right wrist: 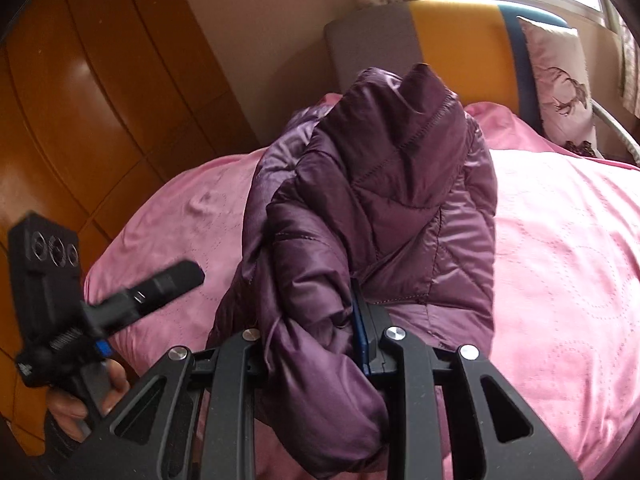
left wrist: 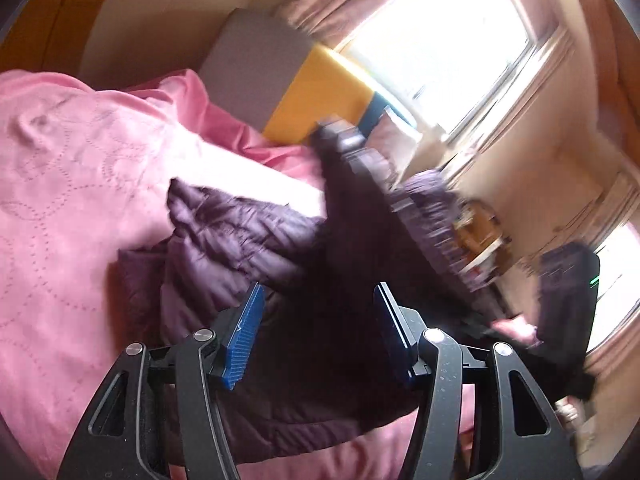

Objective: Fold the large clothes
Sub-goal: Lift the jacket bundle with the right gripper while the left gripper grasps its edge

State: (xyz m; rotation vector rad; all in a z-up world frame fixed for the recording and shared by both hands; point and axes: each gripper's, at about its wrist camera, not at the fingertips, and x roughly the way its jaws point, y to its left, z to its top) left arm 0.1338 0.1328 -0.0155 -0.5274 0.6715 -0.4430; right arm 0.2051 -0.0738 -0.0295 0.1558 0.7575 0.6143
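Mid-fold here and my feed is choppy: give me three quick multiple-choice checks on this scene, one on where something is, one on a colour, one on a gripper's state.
1. Where does the patterned pillow stand?
A. against the headboard
B. on the floor
C. on the jacket

2. What colour is the bedspread?
A. white
B. pink
C. green

3. What is the right gripper doing?
A. hanging open
B. clamped on the purple jacket
C. holding a pillow

Answers:
1 A: it leans on the headboard at the bed's far end.
2 B: pink quilted cloth covers the bed.
3 B: bunched jacket fabric fills the space between its fingers.
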